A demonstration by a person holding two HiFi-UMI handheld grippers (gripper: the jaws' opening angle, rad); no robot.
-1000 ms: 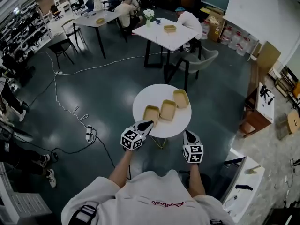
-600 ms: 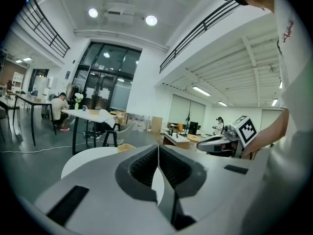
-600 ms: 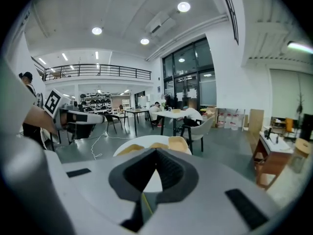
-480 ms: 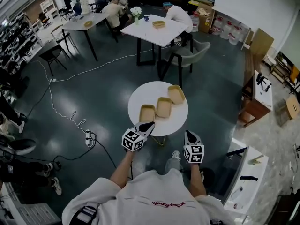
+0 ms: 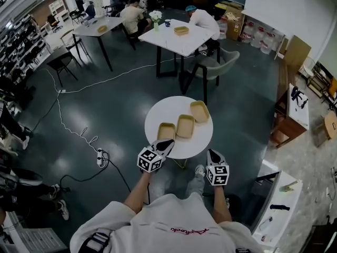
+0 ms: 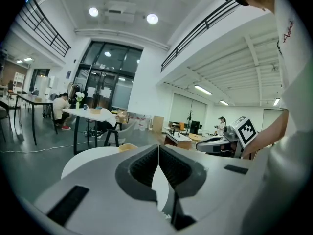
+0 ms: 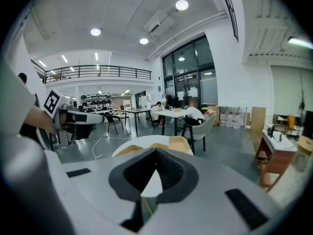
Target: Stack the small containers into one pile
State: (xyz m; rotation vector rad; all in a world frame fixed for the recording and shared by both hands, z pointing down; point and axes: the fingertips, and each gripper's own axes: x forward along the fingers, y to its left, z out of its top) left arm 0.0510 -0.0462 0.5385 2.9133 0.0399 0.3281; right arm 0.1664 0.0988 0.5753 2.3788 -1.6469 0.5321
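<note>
A big open workspace, half lab, half canteen: a dark polished floor with a power strip lying on it, people seated at a white bench, stocked racks along the left, a railed mezzanine, and a tall glazed front.

Three containers cross the round worktop's middle in a diagonal row, leaving its near rim bare

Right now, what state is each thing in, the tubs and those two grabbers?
Left container: empty, upright, unstacked.
Middle container: empty, upright, unstacked.
Right container: empty, upright, unstacked.
Left gripper: shut, holding nothing.
Right gripper: shut, holding nothing.
Round table: carries all three containers in a row.
</note>
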